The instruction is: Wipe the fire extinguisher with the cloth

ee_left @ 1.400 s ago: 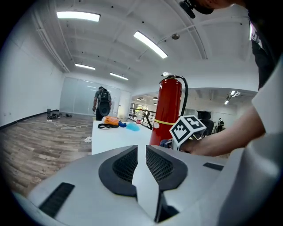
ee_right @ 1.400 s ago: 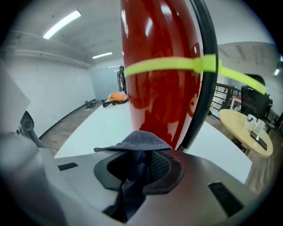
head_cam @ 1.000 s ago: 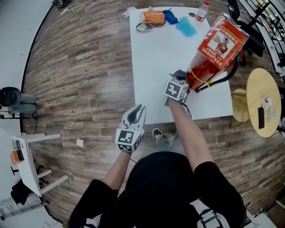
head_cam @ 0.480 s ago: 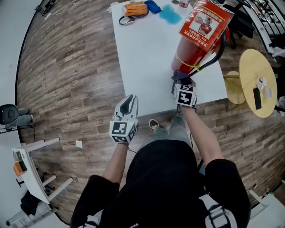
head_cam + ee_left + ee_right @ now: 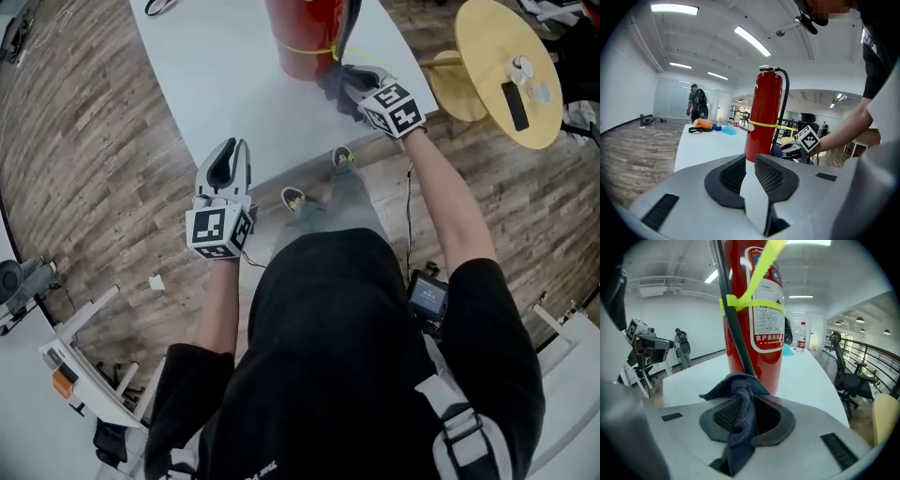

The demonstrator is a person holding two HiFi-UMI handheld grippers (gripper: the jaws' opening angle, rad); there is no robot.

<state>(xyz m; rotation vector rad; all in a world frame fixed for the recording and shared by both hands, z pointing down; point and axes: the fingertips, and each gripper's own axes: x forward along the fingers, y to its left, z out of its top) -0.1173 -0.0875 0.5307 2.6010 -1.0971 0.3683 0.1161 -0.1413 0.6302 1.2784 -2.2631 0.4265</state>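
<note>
My right gripper (image 5: 743, 414) clenches the cloth (image 5: 737, 386) beside the fire extinguisher (image 5: 757, 324) on the table (image 5: 693, 376), its black hose (image 5: 732, 319) hanging in front, while my left gripper (image 5: 750, 161) stays apart, closed on nothing.

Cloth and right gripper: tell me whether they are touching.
Touching. The right gripper view shows the dark cloth pinched between the jaws of the right gripper, bunched above them and hanging below.

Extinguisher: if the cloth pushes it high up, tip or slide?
Likely heavy for its size: the fire extinguisher looks like a metal cylinder. Tall on a narrow base, so a high push might tip it. Low down, where the right claw holds the cloth, it would likelier stay or slide on the table.
</note>
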